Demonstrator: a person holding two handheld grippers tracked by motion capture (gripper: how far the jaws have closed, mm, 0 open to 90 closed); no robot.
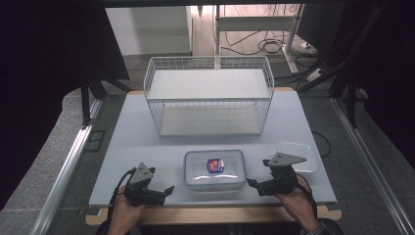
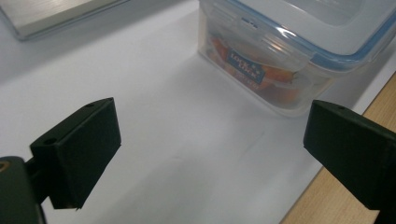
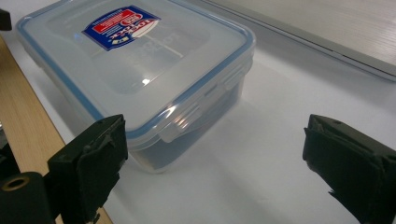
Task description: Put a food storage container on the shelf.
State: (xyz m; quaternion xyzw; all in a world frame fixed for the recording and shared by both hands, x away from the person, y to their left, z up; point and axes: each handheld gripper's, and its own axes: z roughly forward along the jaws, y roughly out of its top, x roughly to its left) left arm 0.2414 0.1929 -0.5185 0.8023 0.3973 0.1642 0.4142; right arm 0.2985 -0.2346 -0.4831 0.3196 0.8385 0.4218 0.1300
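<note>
- The table carries your work; its white top reaches back to the wire basket, well behind everything else.
- The lidded container sits near the front edge, between your two grippers, lid on, touched by neither.
- A spare clear lid lies to its right.
- Your left gripper rests just left of the container, jaws spread, nothing between them.
- Your right gripper rests just right of it, jaws likewise apart and empty.
</note>
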